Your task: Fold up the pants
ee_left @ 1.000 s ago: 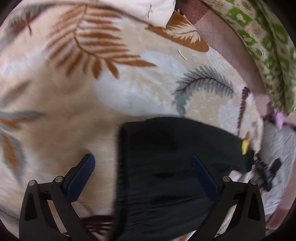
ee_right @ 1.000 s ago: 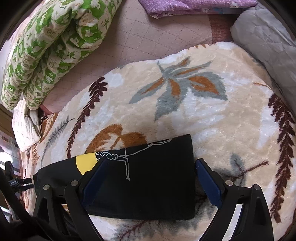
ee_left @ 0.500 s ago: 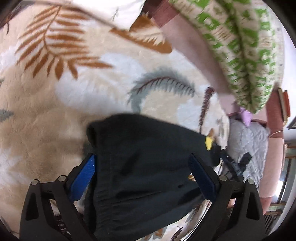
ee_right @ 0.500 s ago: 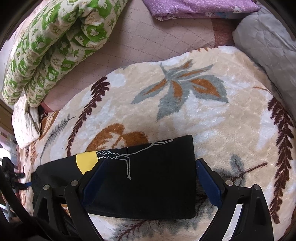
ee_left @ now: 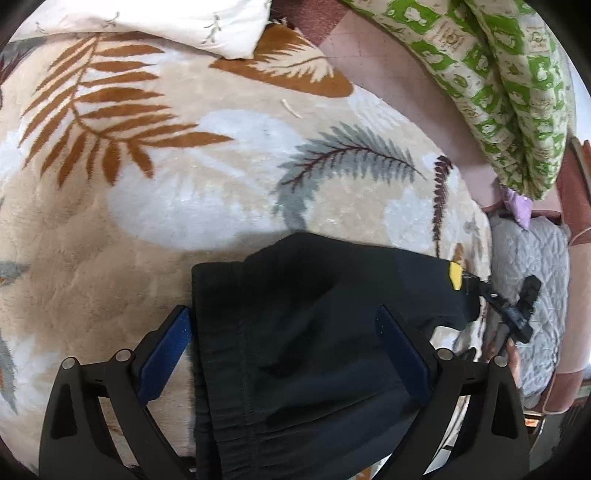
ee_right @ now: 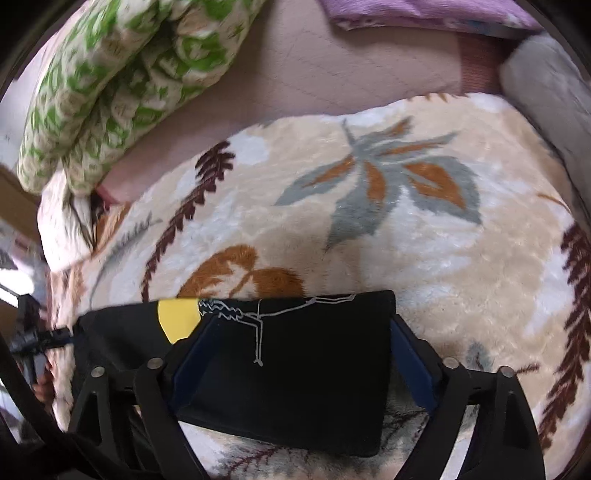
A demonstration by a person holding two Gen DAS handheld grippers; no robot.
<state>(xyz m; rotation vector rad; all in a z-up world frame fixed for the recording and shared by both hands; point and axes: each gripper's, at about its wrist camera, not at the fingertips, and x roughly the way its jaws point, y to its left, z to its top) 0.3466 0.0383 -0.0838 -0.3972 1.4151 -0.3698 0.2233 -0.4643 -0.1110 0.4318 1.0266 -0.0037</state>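
Note:
The black pants [ee_left: 306, 332] lie folded on a leaf-patterned blanket [ee_left: 166, 184]. In the left wrist view the elastic waistband end lies between my open fingers; my left gripper [ee_left: 284, 325] hovers over it, holding nothing. In the right wrist view the pants [ee_right: 295, 373] show a yellow patch [ee_right: 177, 317] and a white line drawing. My right gripper [ee_right: 299, 332] is open, its fingers straddling the folded leg end. The right gripper also shows in the left wrist view [ee_left: 517, 314] at the pants' far end.
A green-and-white quilt [ee_left: 509, 85] is rolled up at the back, also seen in the right wrist view [ee_right: 122, 81]. A white pillow [ee_left: 166, 22], a grey quilted pad [ee_left: 535, 266] and a purple cloth [ee_right: 424, 11] border the blanket.
The left wrist view swung right and back again, and the pants' upper layer now looks more rumpled. The right gripper has barely shifted; both stay open.

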